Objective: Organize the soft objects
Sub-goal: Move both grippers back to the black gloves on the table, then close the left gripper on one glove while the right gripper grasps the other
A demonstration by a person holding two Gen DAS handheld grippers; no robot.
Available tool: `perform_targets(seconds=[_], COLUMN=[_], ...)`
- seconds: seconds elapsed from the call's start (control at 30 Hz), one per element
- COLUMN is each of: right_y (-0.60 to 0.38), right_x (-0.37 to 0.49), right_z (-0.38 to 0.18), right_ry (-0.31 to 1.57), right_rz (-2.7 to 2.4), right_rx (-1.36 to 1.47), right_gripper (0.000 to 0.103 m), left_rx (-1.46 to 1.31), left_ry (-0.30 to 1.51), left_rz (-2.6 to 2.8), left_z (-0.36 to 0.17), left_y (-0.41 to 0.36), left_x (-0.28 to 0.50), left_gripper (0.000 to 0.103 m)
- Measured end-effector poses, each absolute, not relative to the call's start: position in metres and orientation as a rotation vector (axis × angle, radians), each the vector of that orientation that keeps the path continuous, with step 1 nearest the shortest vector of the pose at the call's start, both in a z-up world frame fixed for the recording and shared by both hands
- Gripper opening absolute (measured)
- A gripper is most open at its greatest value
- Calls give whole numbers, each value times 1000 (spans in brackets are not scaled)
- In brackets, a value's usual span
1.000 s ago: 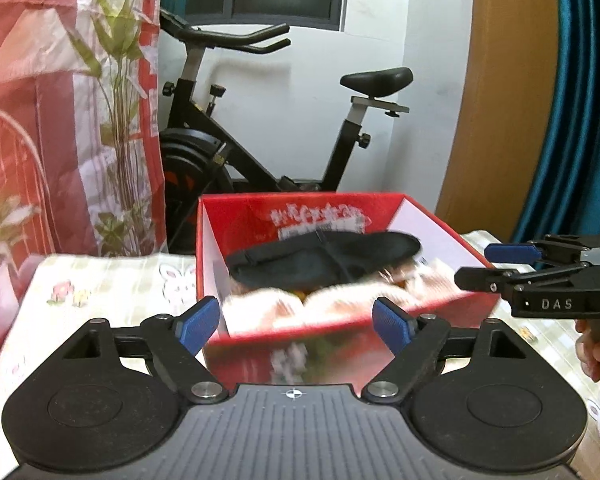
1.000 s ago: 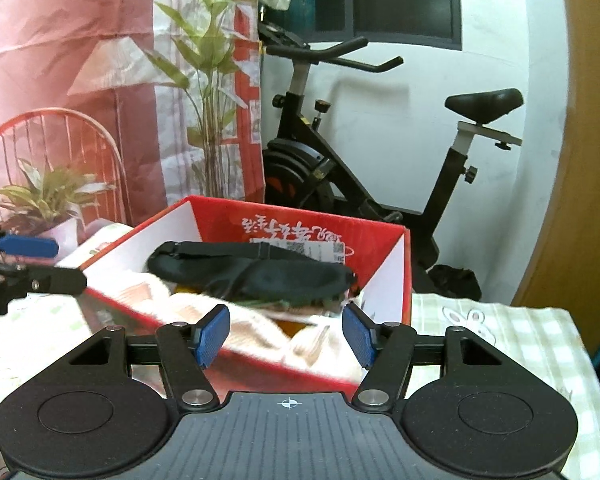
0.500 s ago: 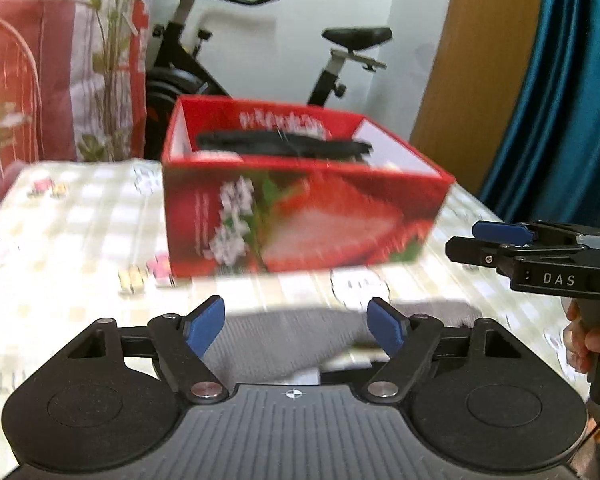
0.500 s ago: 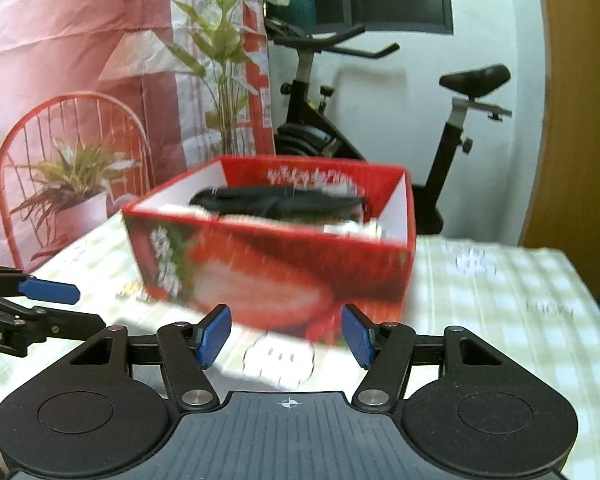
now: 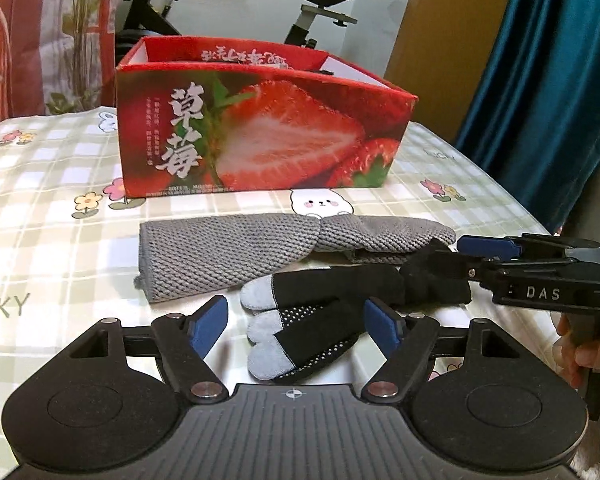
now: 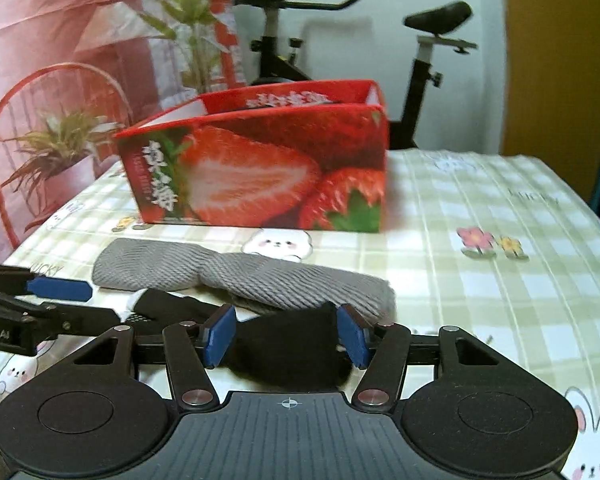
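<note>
Glove (image 5: 332, 300): black with grey fingertips and white grip dots, lying on the table (image 5: 60, 208) just in front of a grey knit cloth (image 5: 236, 248); its cuff end overlaps the cloth's near edge.
Left tongs (image 5: 296, 322): released, pads either side of the glove's fingertip end without pressing it.
Right tongs (image 6: 282, 334): jaws closing around the black cuff, which sits between the pads; no squeeze shows yet.
Risk, snagging: the cuff touches the grey cloth, so a deep bite could likely catch both and drag the cloth along.
Risk, slipping: limp fabric pinched at one thin edge may slide out or dangle when lifted.
Risk, collision: both tongs crowd one small glove.
Strawberry box (image 5: 260, 128): red, open-topped, standing behind the cloth; from this low angle its contents cannot be told.
</note>
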State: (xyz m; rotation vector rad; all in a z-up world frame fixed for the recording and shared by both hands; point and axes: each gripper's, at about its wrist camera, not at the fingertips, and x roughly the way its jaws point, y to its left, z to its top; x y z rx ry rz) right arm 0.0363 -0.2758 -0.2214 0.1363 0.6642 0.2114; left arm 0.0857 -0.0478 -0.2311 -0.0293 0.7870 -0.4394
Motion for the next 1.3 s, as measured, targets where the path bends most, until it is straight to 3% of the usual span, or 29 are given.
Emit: perform_targets(seconds=[0.1,0.23,0.3,0.67,1.03,1.3], right_y=[-281,-279,-275,-254,-255,-257], right_x=[39,42,44,51,49,47], right_z=[-227,-235,-238,-239,-242,-247], right_ry=[682,697,705,714,681,693], right_rz=[202,207,228,282,267,298], right_rx=[162,180,185,152,151,182], right_gripper=[47,31,29,27,35,27], left_rx=[-43,-64,-58,-89,-105,-151], left_ry=[800,821,813,814,824,831], left_rz=[-441,-473,-471,-406,-376,-316], left_z=[-239,-247,-250,-252,-250,-246], left_y=[-49,-51,-52,-38,-34,-22], left_x=[86,90,90,95,95,93], left_gripper=[77,56,56,52,53,60])
